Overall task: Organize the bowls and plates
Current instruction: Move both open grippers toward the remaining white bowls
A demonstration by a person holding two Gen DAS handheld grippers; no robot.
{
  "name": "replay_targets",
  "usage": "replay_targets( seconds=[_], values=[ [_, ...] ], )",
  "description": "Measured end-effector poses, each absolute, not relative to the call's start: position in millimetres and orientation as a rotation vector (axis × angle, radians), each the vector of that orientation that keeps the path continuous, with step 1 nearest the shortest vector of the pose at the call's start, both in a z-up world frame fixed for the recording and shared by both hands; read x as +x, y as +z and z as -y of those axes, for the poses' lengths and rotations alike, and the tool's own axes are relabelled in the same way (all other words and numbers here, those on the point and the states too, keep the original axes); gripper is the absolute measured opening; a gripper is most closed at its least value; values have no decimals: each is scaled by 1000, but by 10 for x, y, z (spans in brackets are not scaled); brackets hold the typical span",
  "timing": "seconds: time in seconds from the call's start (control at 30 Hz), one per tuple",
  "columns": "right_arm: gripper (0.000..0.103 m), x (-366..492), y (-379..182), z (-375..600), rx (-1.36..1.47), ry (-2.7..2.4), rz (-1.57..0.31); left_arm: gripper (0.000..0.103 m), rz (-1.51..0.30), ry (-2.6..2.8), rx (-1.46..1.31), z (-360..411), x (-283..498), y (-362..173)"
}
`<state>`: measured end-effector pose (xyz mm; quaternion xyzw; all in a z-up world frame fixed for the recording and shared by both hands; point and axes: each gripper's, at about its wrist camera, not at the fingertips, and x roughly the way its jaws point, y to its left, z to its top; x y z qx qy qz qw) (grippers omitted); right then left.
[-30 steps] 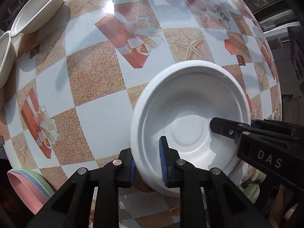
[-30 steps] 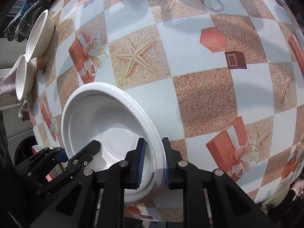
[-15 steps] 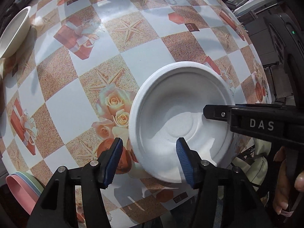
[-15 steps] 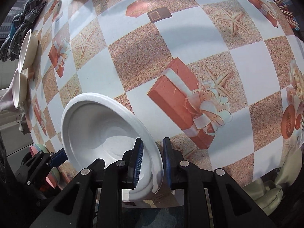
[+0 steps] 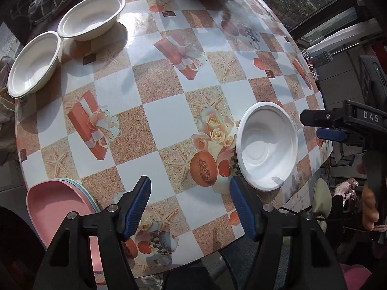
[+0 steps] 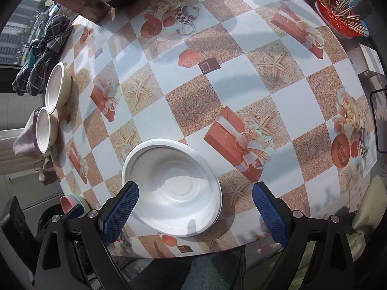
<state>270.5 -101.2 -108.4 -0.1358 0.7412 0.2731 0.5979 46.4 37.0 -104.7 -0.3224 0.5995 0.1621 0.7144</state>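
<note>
Both grippers (image 5: 189, 203) (image 6: 194, 211) spread, empty; white bowl (image 6: 171, 191) set down lower centre, two bowls (image 5: 90, 20) upper left unstacked.

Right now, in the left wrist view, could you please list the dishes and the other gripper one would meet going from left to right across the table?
Nearer cream bowl → pink plate stack → farther cream bowl → white bowl → right gripper, past the table edge.

White bowl (image 6: 174, 193) sits upright near the edge; 2 cream bowls (image 5: 92, 20) touch opposite.
</note>
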Motion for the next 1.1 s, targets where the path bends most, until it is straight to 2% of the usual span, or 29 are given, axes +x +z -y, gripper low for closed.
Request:
replay_targets(
  seconds=[0.3,0.57,0.77,0.9,1.1],
  values=[
    [96,2201,-825,-135,-406,838,-1674,72,-1206,531,-744,-1015,435,-655],
    [96,2263,-827,-1007,-405,866,-1628,72,-1108,725,-754,-1876,551,-472],
    [96,2369,-969,-1538,-452,837,-1566,72,-1118,825,-763,-2476,749,-661],
    [96,2414,-1211,-1766,-448,845,-1596,72,-1131,870,-765,-2792,867,-868],
    [96,2438,-1567,-2022,-460,880,-1627,72,-1261,878,-607,-3093,1157,-1222]
  ],
)
